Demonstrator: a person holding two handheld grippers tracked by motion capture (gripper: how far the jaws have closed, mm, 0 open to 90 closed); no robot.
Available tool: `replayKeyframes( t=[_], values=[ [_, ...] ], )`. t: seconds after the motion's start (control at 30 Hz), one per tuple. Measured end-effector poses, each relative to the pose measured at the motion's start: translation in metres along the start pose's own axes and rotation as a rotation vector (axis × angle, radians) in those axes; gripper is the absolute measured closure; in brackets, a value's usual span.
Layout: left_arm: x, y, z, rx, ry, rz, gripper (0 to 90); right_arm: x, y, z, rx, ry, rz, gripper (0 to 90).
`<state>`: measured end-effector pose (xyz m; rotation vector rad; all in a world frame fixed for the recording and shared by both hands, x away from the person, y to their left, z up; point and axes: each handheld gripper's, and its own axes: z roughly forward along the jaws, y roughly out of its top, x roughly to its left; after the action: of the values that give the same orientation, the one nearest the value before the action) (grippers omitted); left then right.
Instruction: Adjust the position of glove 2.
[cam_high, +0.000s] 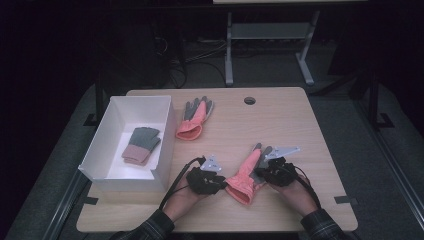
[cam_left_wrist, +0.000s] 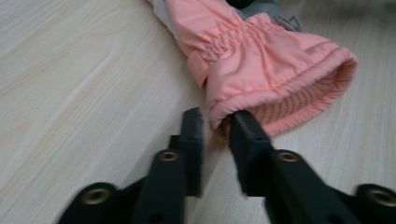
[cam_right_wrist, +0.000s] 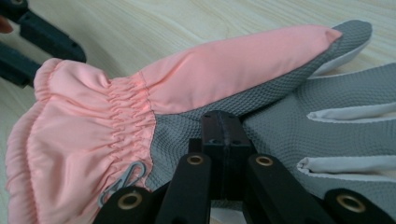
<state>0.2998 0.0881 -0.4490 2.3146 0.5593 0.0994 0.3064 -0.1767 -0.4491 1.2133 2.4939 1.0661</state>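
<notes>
Pink-and-grey ski glove (cam_high: 246, 176), right of the white box (cam_high: 163, 125), is being gripped: right gripper (cam_right_wrist: 220, 122) is pinching its palm, clenched. Left gripper (cam_left_wrist: 215, 122) is standing unclamped at the cuff; next, it probably needs closing there before lifting toward the box.

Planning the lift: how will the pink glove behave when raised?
The pink glove is probably floppy: soft gathered fabric, lying flat, so unheld parts should droop. Likely light. Its textured grey palm should resist slipping.

Dim high view; bright, slightly blurred close-ups.
</notes>
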Motion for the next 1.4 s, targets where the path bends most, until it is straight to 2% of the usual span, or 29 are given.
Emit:
replayKeyframes(
  t=[0.03,0.13,0.3,0.4,0.43,0.63,0.7,0.73,0.77,0.8,0.83,0.87,0.9,0.97,1.0,1.03,1.07,1.23,1.4],
  values=[
    [0.000,0.001,0.000,0.005,0.002,0.002,80.8,0.000,0.000,0.000,-0.002,0.001,-0.007,90.0],
    [0.003,0.001,-0.002,0.022,-0.011,0.006,82.9,0.003,0.000,0.001,0.000,0.014,-0.015,90.0],
    [0.012,-0.008,-0.011,0.028,0.013,-0.033,83.4,0.011,0.002,0.004,0.003,0.057,-0.030,90.0],
    [0.017,-0.012,-0.014,0.038,0.029,-0.057,83.4,0.021,0.003,0.007,0.010,0.069,-0.059,90.0],
    [0.017,-0.013,-0.014,0.024,0.023,-0.077,83.4,0.022,0.004,0.008,0.011,0.072,-0.067,90.0],
    [0.012,-0.013,-0.014,0.039,0.002,-0.066,83.4,0.019,0.002,0.006,0.001,0.082,-0.057,90.0],
    [0.010,-0.014,-0.013,0.039,0.004,-0.092,79.4,0.018,0.002,0.006,0.003,0.084,-0.060,89.9],
    [0.010,-0.014,-0.013,0.070,0.023,-0.092,63.3,0.018,0.002,0.005,-0.001,0.083,-0.062,87.2],
    [0.010,-0.014,-0.014,0.084,0.034,-0.084,53.0,0.017,0.002,0.004,-0.013,0.081,-0.066,83.7],
    [0.010,-0.014,-0.017,0.089,0.021,-0.093,49.3,0.016,0.002,0.002,-0.021,0.087,-0.060,80.6],
    [0.010,-0.013,-0.020,0.065,0.012,-0.124,43.2,0.015,0.002,-0.001,-0.034,0.086,-0.064,75.3],
    [0.010,-0.011,-0.024,0.058,0.005,-0.122,39.3,0.013,0.002,-0.006,-0.049,0.079,-0.060,70.0],
    [0.010,-0.009,-0.028,0.048,0.006,-0.123,38.9,0.010,0.000,-0.011,-0.063,0.075,-0.050,66.6],
    [0.011,-0.004,-0.035,0.017,0.024,-0.129,36.2,0.005,-0.005,-0.019,-0.085,0.062,-0.040,52.1],
    [0.012,-0.001,-0.037,-0.001,0.042,-0.139,35.9,0.003,-0.007,-0.022,-0.089,0.054,-0.034,49.3],
    [0.015,0.004,-0.038,0.003,0.073,-0.124,35.7,0.000,-0.011,-0.025,-0.090,0.047,-0.036,45.9],
    [0.017,0.006,-0.037,-0.005,0.090,-0.131,35.7,-0.002,-0.017,-0.028,-0.094,0.030,-0.041,41.2],
    [0.034,0.023,-0.035,-0.049,0.159,-0.195,36.2,-0.012,-0.035,-0.040,-0.094,-0.012,-0.025,31.1],
    [0.057,0.039,-0.027,-0.081,0.211,-0.244,35.3,-0.028,-0.054,-0.049,-0.083,-0.055,-0.009,26.6]
  ],
)
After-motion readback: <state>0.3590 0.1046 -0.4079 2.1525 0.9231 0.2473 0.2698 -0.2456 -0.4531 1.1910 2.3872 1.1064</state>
